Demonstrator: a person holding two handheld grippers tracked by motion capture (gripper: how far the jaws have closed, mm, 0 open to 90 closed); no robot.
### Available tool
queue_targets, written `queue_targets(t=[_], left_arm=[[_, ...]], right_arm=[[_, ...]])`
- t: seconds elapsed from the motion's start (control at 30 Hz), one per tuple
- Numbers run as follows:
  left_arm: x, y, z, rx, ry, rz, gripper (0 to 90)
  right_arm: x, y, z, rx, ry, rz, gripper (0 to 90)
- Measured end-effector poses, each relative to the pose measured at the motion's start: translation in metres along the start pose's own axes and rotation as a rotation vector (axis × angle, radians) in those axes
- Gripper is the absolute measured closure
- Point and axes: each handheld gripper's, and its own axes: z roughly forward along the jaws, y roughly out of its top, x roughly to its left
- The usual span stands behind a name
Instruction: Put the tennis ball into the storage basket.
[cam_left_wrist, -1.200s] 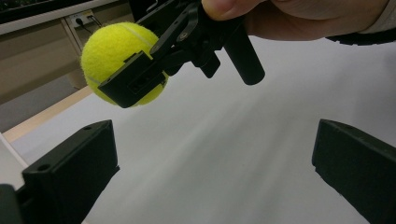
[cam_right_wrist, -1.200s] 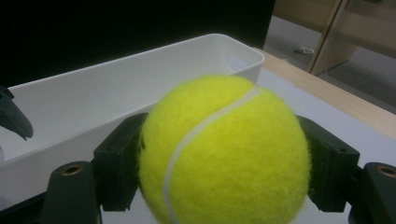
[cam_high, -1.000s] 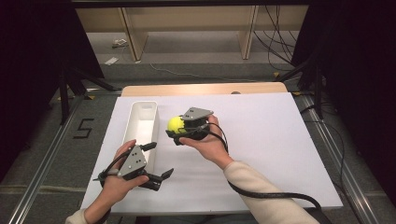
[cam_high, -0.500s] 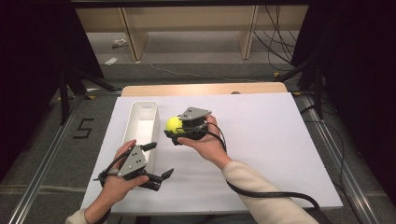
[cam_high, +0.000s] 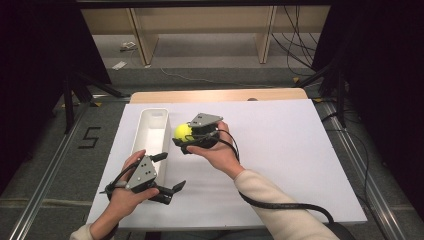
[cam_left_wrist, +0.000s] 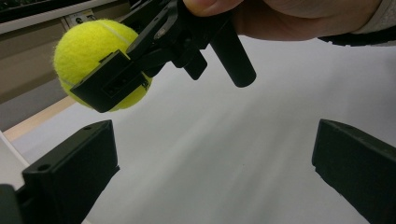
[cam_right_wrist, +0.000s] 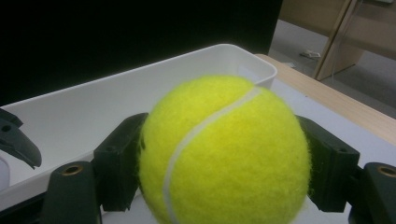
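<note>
Ball (cam_high: 183, 131) clamped btwn right gripper (cam_high: 186, 137) jaws, beside tray (cam_high: 150, 131).

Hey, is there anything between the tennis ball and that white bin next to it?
Nothing visible. The right tongs hold the tennis ball just beside the white bin, at its long right-hand wall, and the inside of the bin looks empty. The left tongs sit open near the bin's near end, off the ball's path.

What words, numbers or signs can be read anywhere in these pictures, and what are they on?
"5": a dark digit marked on the grey floor left of the table, seen in the high view.
The tennis ball in the right hand-held gripper shows a white seam and no readable print.
The white bin shows no label.
</note>
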Motion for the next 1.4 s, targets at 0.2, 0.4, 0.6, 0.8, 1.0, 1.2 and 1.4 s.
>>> queue_targets(t=[0.2, 0.4, 0.6, 0.8, 1.0, 1.2, 1.4], left_arm=[[0.0, 0.0, 0.0, 0.001, -0.001, 0.004, 0.0], [0.001, 0.0, 0.0, -0.002, 0.001, 0.004, 0.0], [0.0, 0.0, 0.0, -0.003, -0.001, -0.001, 0.0], [0.0, 0.0, 0.0, -0.002, -0.002, 0.0, 0.0], [0.0, 0.001, 0.0, -0.001, -0.003, 0.004, 0.0], [0.0, 0.0, 0.0, -0.001, -0.006, 0.004, 0.0], [0.0, 0.0, 0.0, 0.0, -0.006, 0.004, 0.0]], right_arm=[[-0.001, 0.002, 0.0, -0.003, -0.002, 0.002, 26.1], [0.0, 0.004, 0.001, -0.006, 0.001, 0.003, 26.1], [0.0, 0.005, 0.003, -0.004, 0.004, 0.001, 26.1], [0.001, 0.009, 0.004, -0.001, 0.007, -0.006, 26.1], [0.001, 0.012, 0.005, -0.004, 0.008, -0.01, 26.1], [0.003, 0.013, 0.007, 0.005, 0.013, -0.015, 26.1], [0.003, 0.015, 0.008, 0.003, 0.014, -0.016, 26.1]])
